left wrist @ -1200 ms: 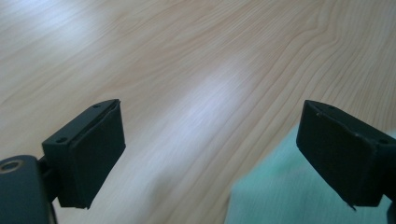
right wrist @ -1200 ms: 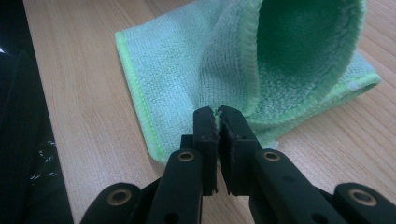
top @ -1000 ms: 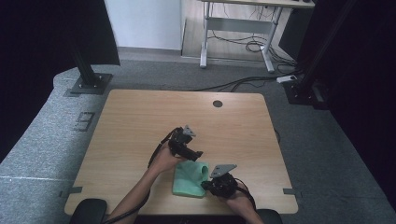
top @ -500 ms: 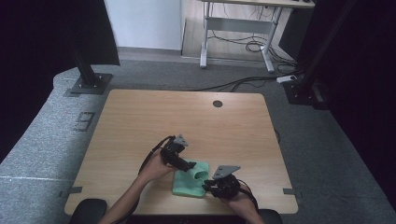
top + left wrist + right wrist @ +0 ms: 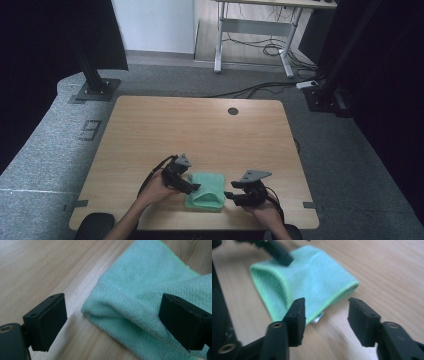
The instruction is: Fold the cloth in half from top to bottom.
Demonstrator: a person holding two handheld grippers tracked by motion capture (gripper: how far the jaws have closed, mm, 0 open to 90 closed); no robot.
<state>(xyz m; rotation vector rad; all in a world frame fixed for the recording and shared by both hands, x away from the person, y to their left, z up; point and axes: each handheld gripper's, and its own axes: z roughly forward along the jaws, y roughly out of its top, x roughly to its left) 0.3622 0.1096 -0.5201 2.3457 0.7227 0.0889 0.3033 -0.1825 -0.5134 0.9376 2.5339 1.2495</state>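
Observation:
A folded green cloth [image 5: 206, 191] lies on the wooden table [image 5: 200, 130] near its front edge. My left gripper [image 5: 196, 188] rests at the cloth's left edge, open. In the left gripper view its jaws stand wide apart astride the cloth [image 5: 140, 302], whose folded corner lies between them; the gripper [image 5: 120, 322] holds nothing. My right gripper [image 5: 228, 195] hovers just to the right of the cloth, open. In the right gripper view the cloth [image 5: 307, 285] lies in front of the open jaws with its near edge bulging up, and the gripper [image 5: 325, 312] is a little short of it.
The table has a round cable hole [image 5: 233, 111] at the back. Black stand bases [image 5: 95, 90] sit on the grey floor at the left and right. A white-legged desk [image 5: 250, 30] and cables lie beyond.
My left gripper has moved toward the front of the table and now sits lower at the cloth's left edge. The right gripper has barely moved.

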